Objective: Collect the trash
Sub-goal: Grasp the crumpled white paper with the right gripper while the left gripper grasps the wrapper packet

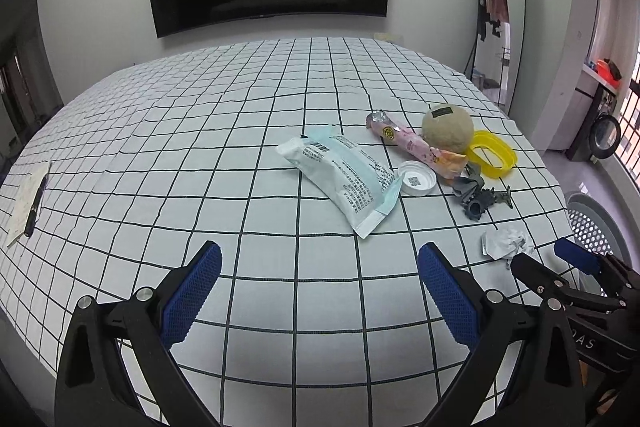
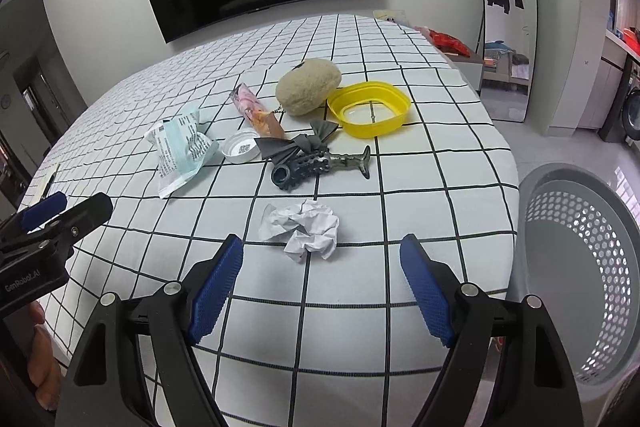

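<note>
Black-gridded white tablecloth (image 2: pixel 420 187), yellow lid (image 2: pixel 370 111)

surface: bed (image 2: pixel 420 187) under a white sheet with a black grid
just ahead of right jaws: crumpled paper (image 2: pixel 304 229)
beyond it: grey fish-shaped toy (image 2: pixel 316 161), white cap (image 2: pixel 241 146), yellow oval lid (image 2: pixel 370 108), beige fuzzy ball (image 2: pixel 308 87), pink wrapper (image 2: pixel 256 109)
ahead of left jaws: white-and-teal printed packet (image 1: pixel 344 177)
far left of left jaws: notepad (image 1: pixel 26 205) with a pen (image 1: pixel 36 205)
</note>
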